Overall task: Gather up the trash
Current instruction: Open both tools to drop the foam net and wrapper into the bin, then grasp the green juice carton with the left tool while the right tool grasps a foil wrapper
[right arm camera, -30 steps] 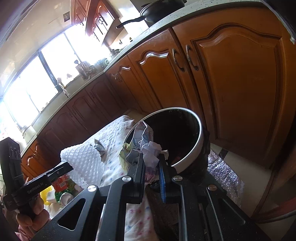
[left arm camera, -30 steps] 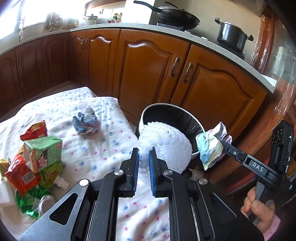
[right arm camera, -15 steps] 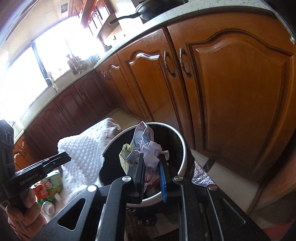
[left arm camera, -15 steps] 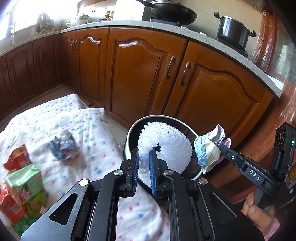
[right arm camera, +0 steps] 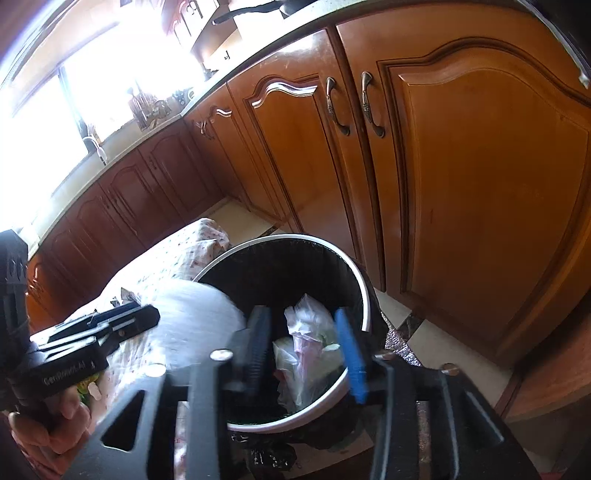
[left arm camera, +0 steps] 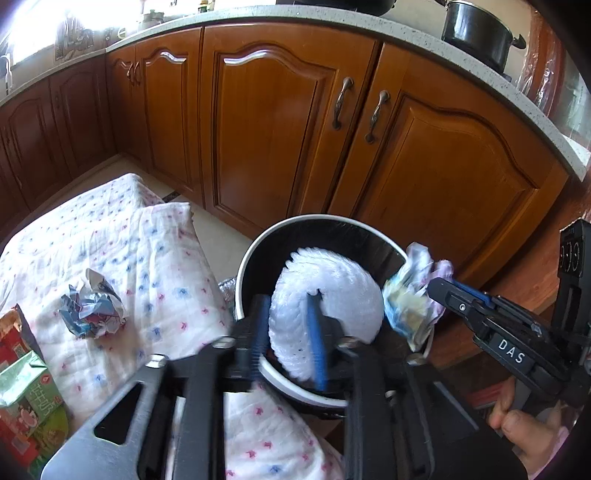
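A round bin [left arm camera: 243, 266] with a white rim and a black liner stands on the floor in front of the cabinets. My left gripper [left arm camera: 288, 338] hangs over its near rim, jaws opening, with a white foam net [left arm camera: 332, 284] loose and blurred between the fingers. My right gripper [right arm camera: 304, 343] is over the bin [right arm camera: 364, 295] too, jaws opening. The crumpled paper wad [right arm camera: 306, 332] sits between its pads and touches neither. Seen from the left wrist, the wad [left arm camera: 410, 306] is at the right gripper's tip [left arm camera: 436, 286].
A flower-print cloth [left arm camera: 147, 258] lies left of the bin with a crumpled blue-white paper [left arm camera: 92, 306], a green carton [left arm camera: 26, 391] and a red packet [left arm camera: 11, 339] on it. Wooden cabinet doors [left arm camera: 277, 129] stand close behind the bin. A black pot [left arm camera: 476, 29] is on the counter.
Both grippers have moved forward over the bin. Their jaws were shut on the foam net and the paper wad and have parted. The wad now sits lower, inside the bin mouth.
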`<act>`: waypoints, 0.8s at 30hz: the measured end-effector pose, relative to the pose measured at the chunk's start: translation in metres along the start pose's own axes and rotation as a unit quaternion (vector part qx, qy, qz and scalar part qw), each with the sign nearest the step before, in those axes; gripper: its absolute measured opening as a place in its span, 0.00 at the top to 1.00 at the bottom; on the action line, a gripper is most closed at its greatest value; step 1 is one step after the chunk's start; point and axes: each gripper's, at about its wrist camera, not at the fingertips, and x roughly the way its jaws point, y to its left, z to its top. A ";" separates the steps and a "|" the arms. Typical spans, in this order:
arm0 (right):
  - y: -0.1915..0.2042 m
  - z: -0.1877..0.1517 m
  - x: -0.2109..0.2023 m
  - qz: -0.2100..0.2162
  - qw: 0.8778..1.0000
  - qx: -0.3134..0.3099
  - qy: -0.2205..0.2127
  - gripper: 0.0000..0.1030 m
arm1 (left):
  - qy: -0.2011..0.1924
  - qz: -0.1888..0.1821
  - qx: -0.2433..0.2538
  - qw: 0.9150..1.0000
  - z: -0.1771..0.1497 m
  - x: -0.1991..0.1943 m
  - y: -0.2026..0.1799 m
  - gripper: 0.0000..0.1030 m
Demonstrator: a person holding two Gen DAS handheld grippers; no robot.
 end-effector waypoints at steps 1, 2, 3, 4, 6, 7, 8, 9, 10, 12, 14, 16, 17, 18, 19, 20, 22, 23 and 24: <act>-0.001 0.000 -0.001 0.001 1.000 0.003 -0.001 0.55 | 0.001 0.002 -0.003 1.000 -0.002 0.001 0.001 0.56; -0.002 -0.001 -0.002 0.003 1.000 0.006 -0.002 0.55 | 0.000 0.002 -0.007 1.000 -0.004 0.001 0.002 0.52; -0.002 -0.003 -0.005 0.006 1.000 0.011 -0.001 0.55 | 0.000 -0.001 -0.009 1.000 -0.005 0.002 0.002 0.51; -0.002 -0.005 -0.008 0.008 1.000 0.014 -0.004 0.55 | 0.002 -0.002 -0.010 1.000 -0.007 0.002 0.003 0.51; -0.001 -0.007 -0.013 0.014 1.000 0.019 -0.008 0.50 | 0.004 -0.003 -0.013 1.000 -0.012 0.000 0.004 0.51; -0.001 -0.008 -0.015 0.017 1.000 0.023 -0.010 0.45 | 0.003 -0.004 -0.015 1.000 -0.015 -0.002 0.005 0.51; -0.001 -0.011 -0.019 0.022 0.999 0.026 -0.013 0.39 | 0.002 -0.004 -0.016 1.000 -0.017 -0.004 0.006 0.51; 0.000 -0.014 -0.023 0.027 0.999 0.030 -0.017 0.36 | 0.001 -0.004 -0.017 1.000 -0.021 -0.007 0.008 0.51; 0.002 -0.016 -0.026 0.031 0.999 0.032 -0.019 0.31 | 0.000 -0.004 -0.019 1.000 -0.023 -0.009 0.009 0.51; 0.008 -0.021 -0.032 0.040 0.998 0.037 -0.025 0.29 | -0.002 -0.006 -0.022 1.000 -0.030 -0.016 0.011 0.51; 0.015 -0.024 -0.037 0.049 0.998 0.040 -0.030 0.27 | -0.006 -0.005 -0.026 1.000 -0.035 -0.024 0.016 0.51; 0.023 -0.031 -0.045 0.060 0.997 0.043 -0.035 0.25 | -0.011 0.000 -0.029 1.000 -0.042 -0.034 0.020 0.51; 0.027 -0.034 -0.046 0.064 0.996 0.044 -0.036 0.24 | -0.014 0.002 -0.031 0.999 -0.046 -0.039 0.023 0.51; 0.030 -0.036 -0.047 0.067 0.996 0.045 -0.037 0.23 | -0.016 0.003 -0.034 0.999 -0.048 -0.043 0.025 0.51; 0.035 -0.040 -0.049 0.073 0.996 0.045 -0.038 0.23 | -0.019 0.005 -0.036 0.999 -0.053 -0.049 0.028 0.51; 0.038 -0.042 -0.050 0.076 0.995 0.042 -0.041 0.23 | -0.021 0.007 -0.039 0.999 -0.056 -0.054 0.032 0.51; 0.046 -0.050 -0.050 0.083 0.995 0.043 -0.038 0.23 | -0.025 0.010 -0.043 0.999 -0.063 -0.063 0.038 0.51; 0.049 -0.053 -0.050 0.087 0.995 0.044 -0.036 0.23 | -0.027 0.013 -0.045 0.999 -0.067 -0.068 0.041 0.51; 0.054 -0.057 -0.049 0.091 0.994 0.043 -0.033 0.23 | -0.029 0.017 -0.047 0.998 -0.072 -0.073 0.044 0.50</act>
